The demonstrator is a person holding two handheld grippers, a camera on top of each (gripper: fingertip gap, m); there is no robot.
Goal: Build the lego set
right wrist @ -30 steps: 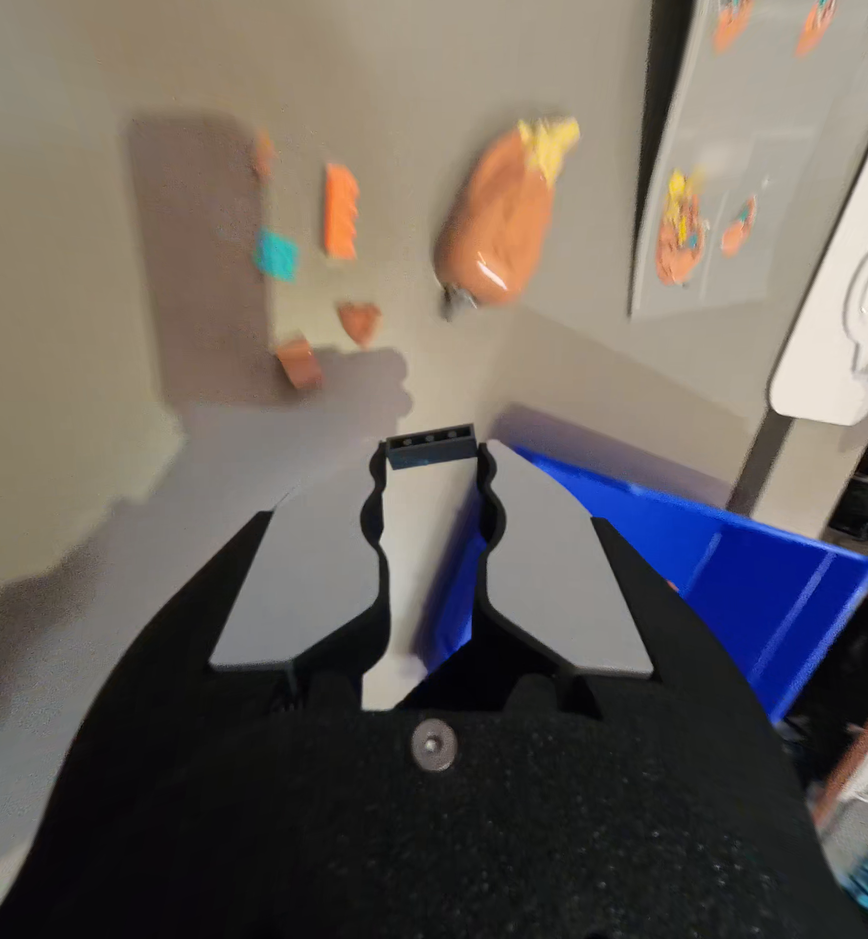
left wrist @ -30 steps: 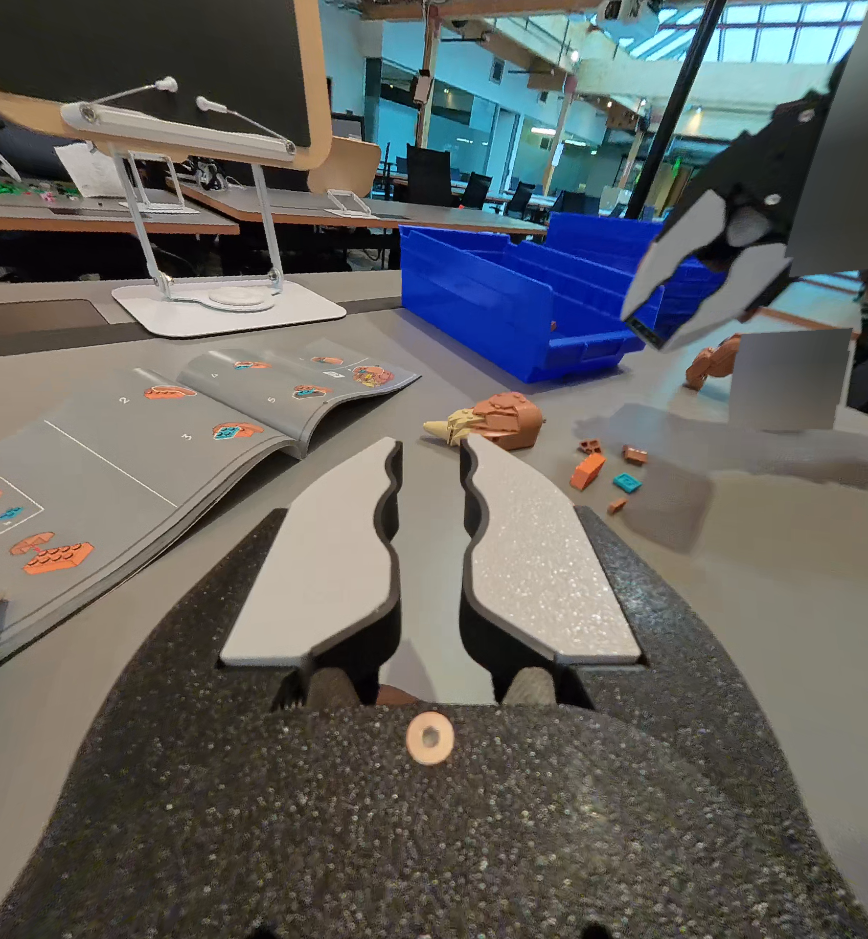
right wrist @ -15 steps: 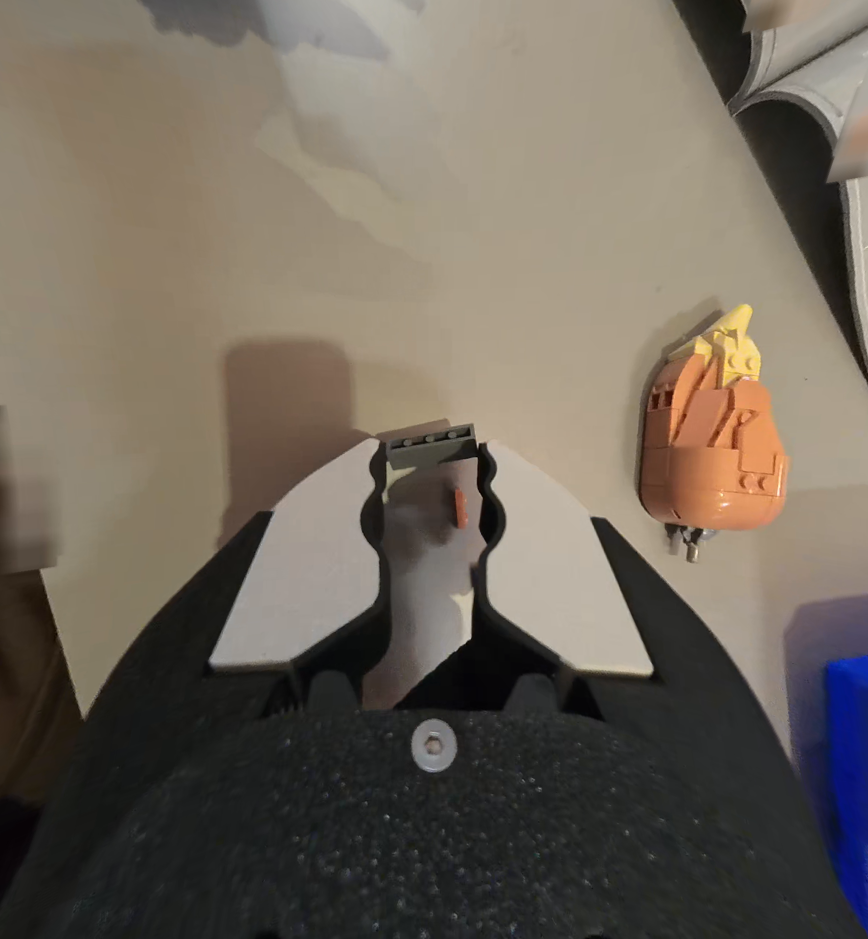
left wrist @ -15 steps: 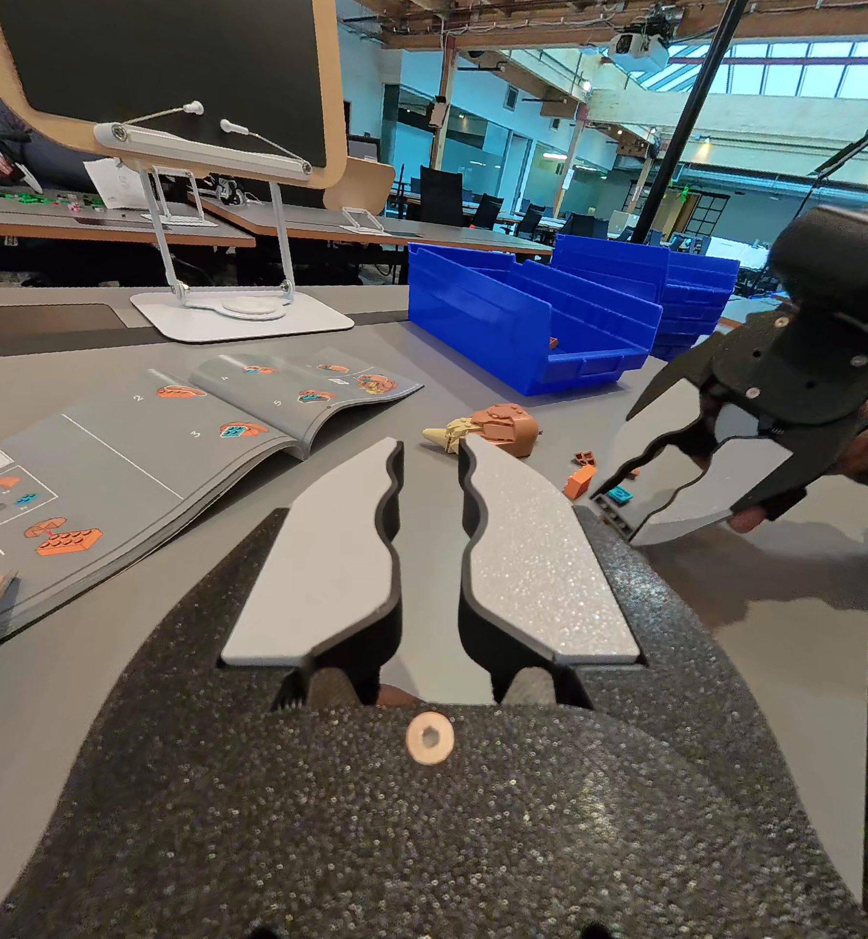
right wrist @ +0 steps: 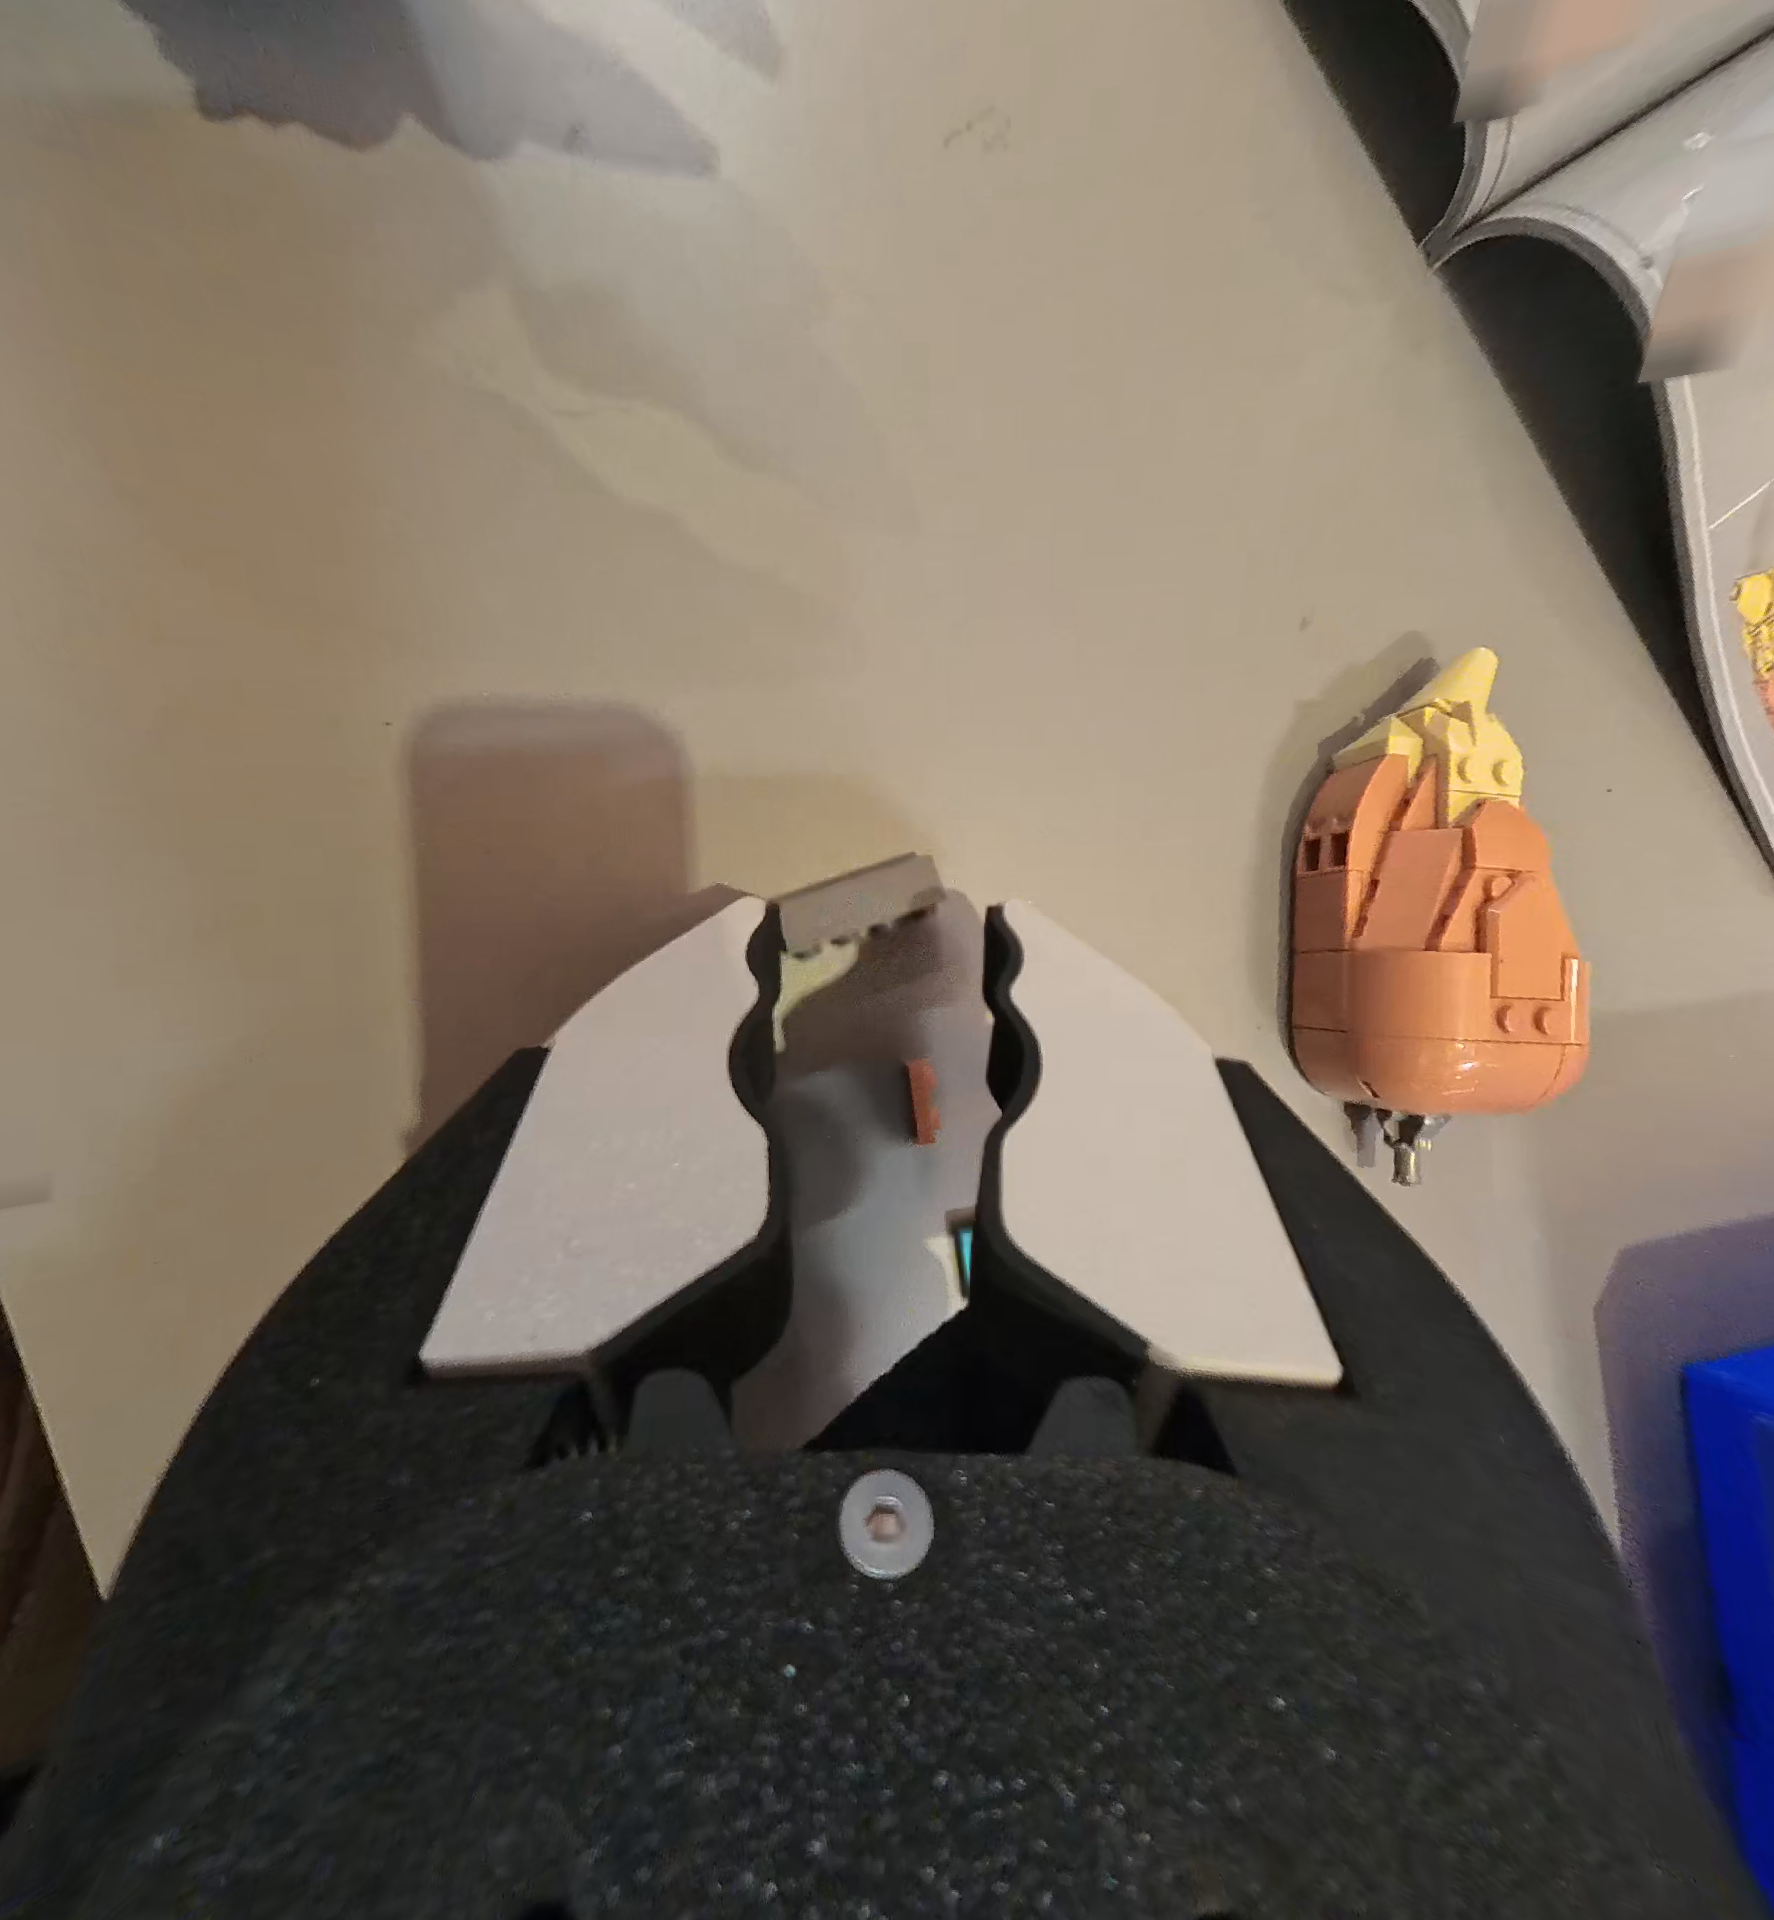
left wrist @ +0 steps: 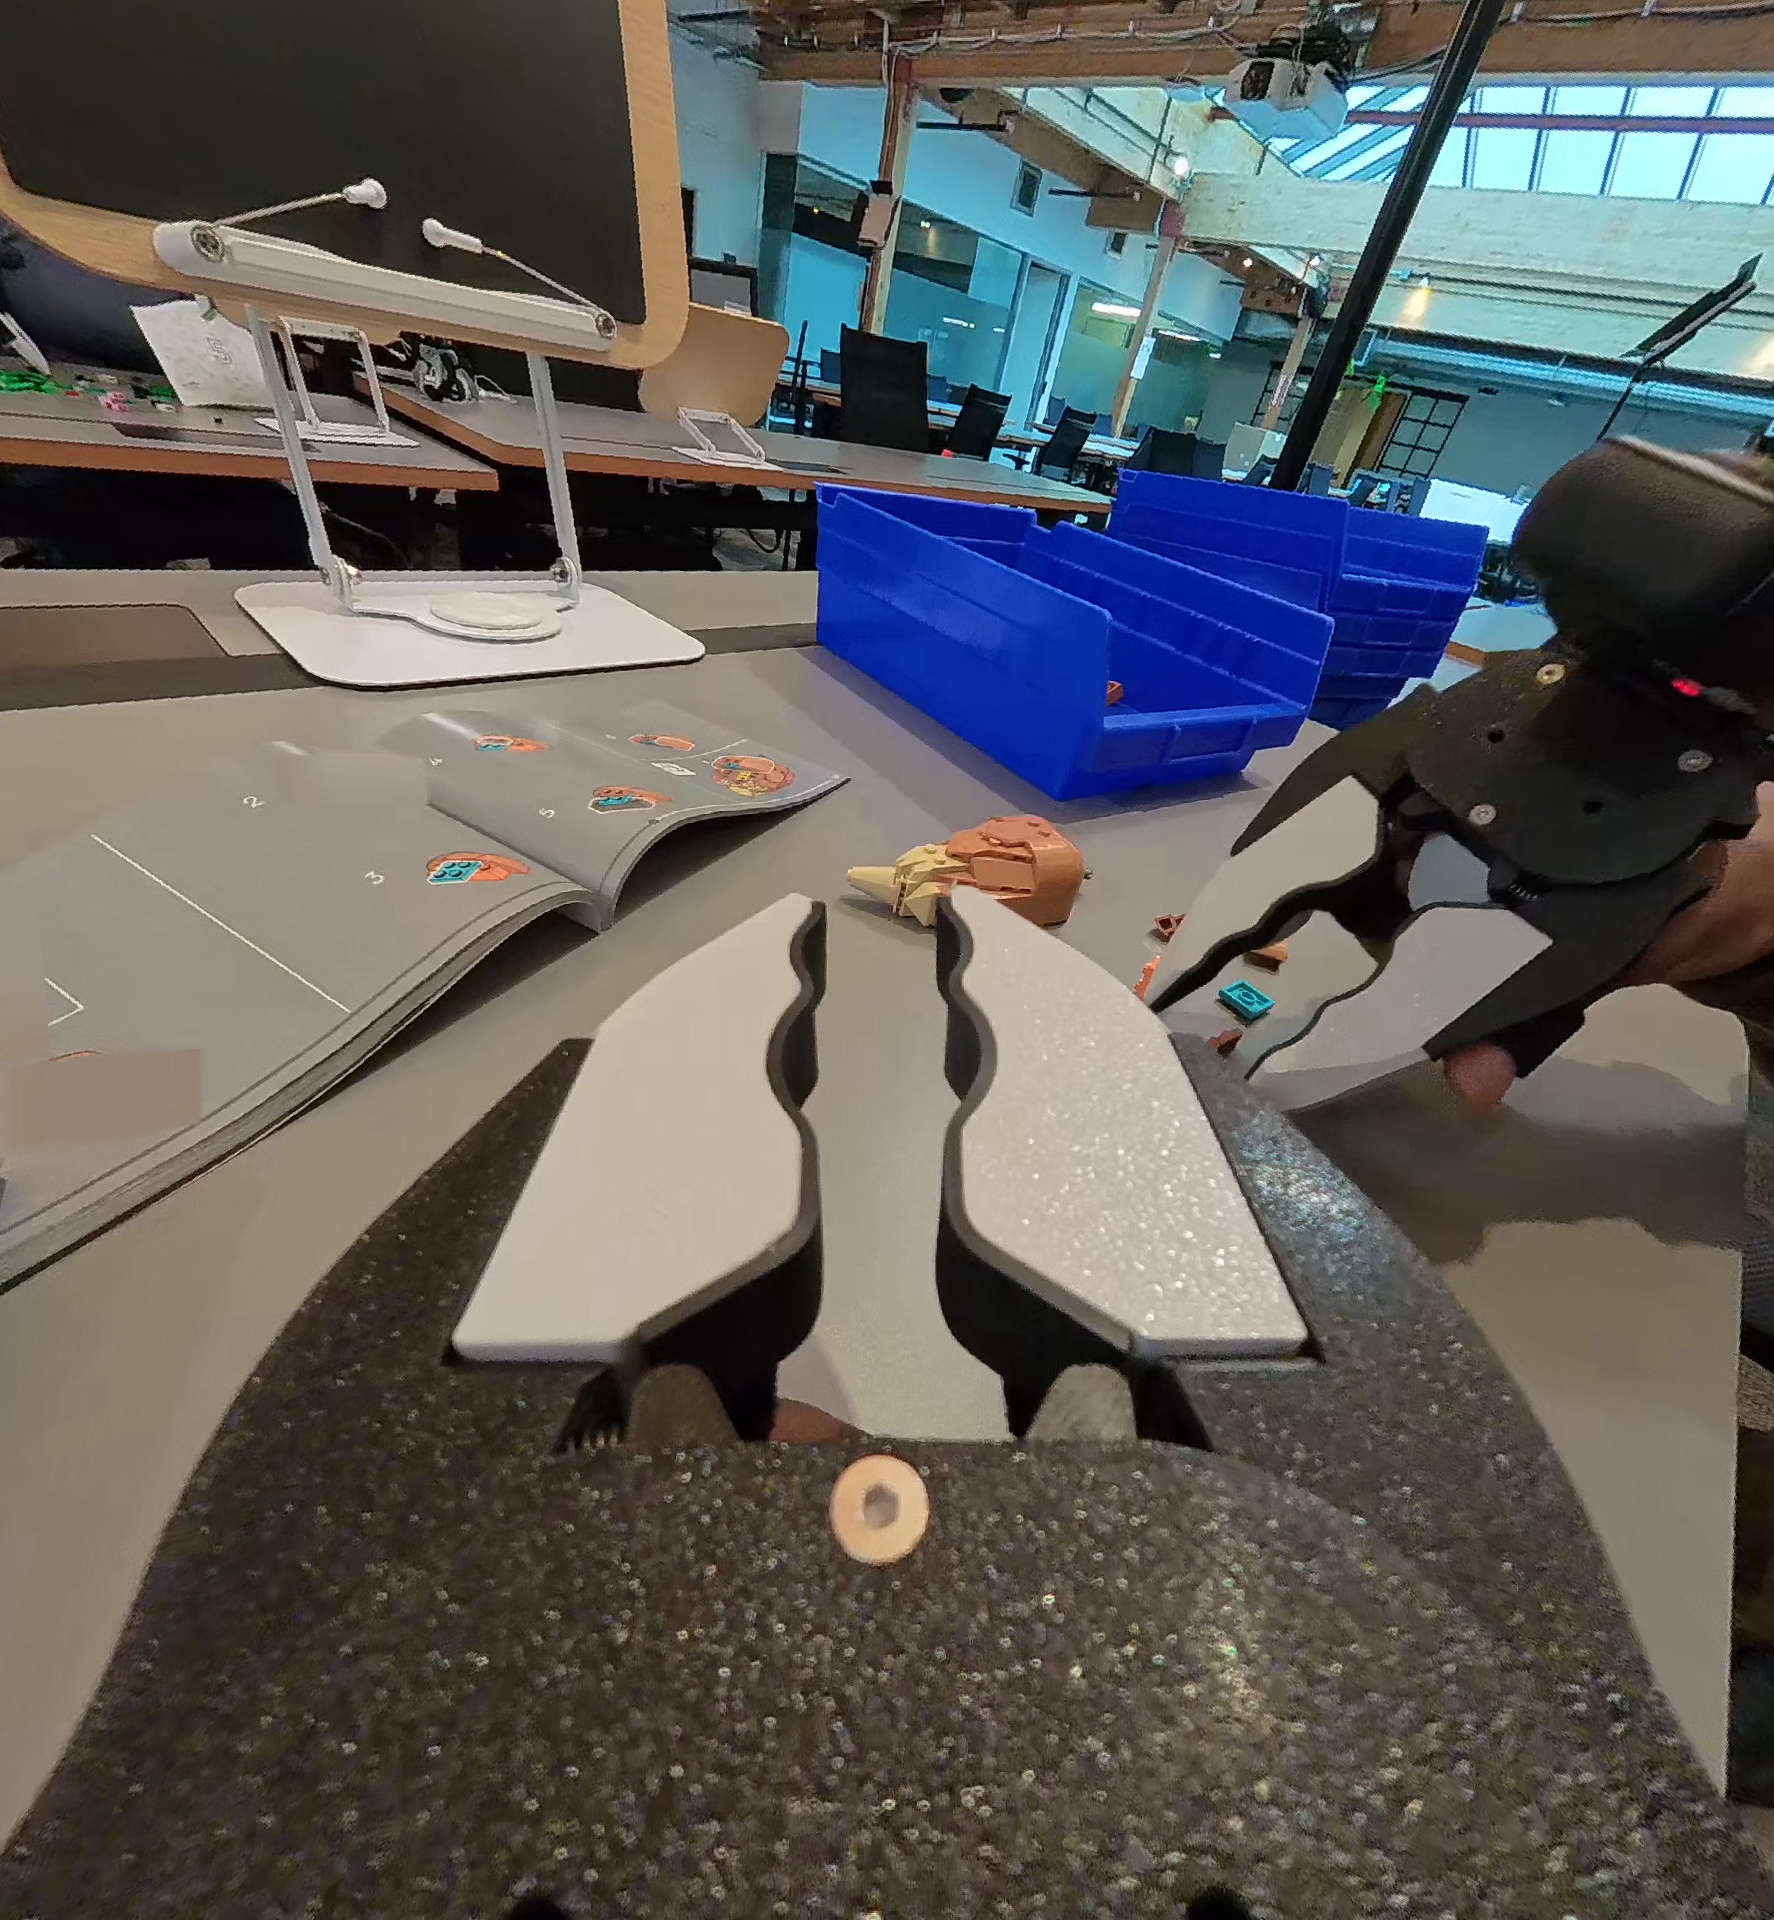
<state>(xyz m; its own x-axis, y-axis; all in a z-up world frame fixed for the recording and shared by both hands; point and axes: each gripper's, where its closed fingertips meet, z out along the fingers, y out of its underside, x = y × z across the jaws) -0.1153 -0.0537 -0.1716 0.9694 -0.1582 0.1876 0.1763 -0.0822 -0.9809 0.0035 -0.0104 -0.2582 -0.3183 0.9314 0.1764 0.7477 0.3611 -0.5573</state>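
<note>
The grey counter [left wrist: 966, 748] carries an open instruction booklet [left wrist: 239, 935] toward its left edge and a blue bin [left wrist: 1059, 665] at the back. The orange lego model [right wrist: 1434, 966] lies mid-counter. The left hand-held gripper [left wrist: 878, 914] is parted, empty. The right hand-held gripper [right wrist: 878, 914] is parted; a grey brick [right wrist: 857, 899] leans at its left fingertip, above small loose pieces [left wrist: 1244, 1000].
</note>
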